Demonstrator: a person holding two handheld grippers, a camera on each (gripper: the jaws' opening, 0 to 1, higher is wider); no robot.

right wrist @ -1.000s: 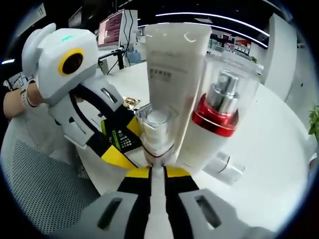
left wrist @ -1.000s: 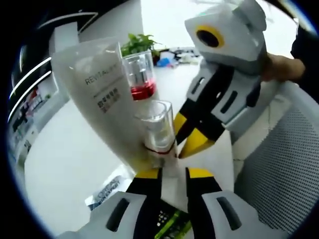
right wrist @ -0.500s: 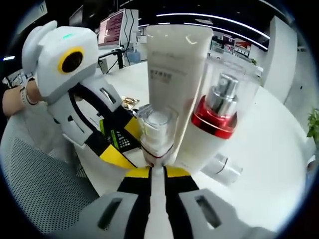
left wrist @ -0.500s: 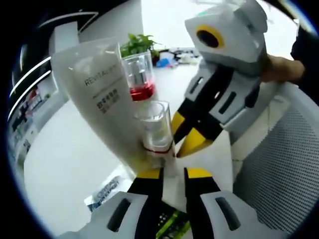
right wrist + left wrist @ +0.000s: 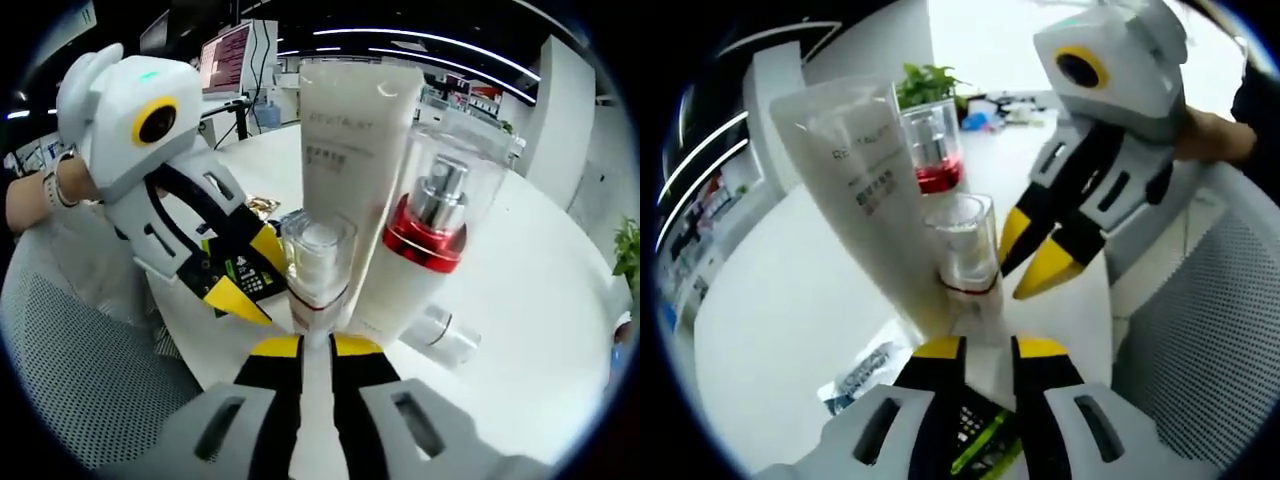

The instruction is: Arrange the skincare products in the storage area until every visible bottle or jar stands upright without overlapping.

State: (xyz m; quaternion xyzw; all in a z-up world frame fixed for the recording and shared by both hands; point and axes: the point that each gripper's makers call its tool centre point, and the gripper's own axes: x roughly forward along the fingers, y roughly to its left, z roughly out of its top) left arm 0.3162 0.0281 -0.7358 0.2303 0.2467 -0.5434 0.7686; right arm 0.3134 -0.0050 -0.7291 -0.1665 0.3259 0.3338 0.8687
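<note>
- Right gripper (image 5: 314, 343): jaws nearly together at 6 o'clock of the right gripper view, with a thin strip of the small pump bottle's (image 5: 318, 262) base between them. Looks pinched, probably to keep it upright, but the contact is not clear, so I cannot tell.
- Left gripper (image 5: 987, 345): in the left gripper view the jaws are narrowly apart just below the same small bottle (image 5: 967, 245), nothing between the pads. Seen from the right gripper view at 9 o'clock (image 5: 245, 268), its yellow tips are spread and sit just beside the bottle, not touching. Reads as released.
- Small bottle is upright, clear cap on, red band near the base, and sits at the front of the cluster.
- White tube (image 5: 356, 150) stands cap-down just behind it, leaning a little; it overlaps the small bottle in view, contact unclear.
- Red-collared pump bottle (image 5: 430, 240) is upright beside the tube at 2 o'clock, close but separate.
- A clear item (image 5: 446, 336) lies on its side on the white table (image 5: 540, 330) at 4 o'clock; likely to need standing.
- Flat sachet (image 5: 858, 373) lies at 8 o'clock in the left gripper view.
- Dark box (image 5: 236, 276) sits under the left gripper.
</note>
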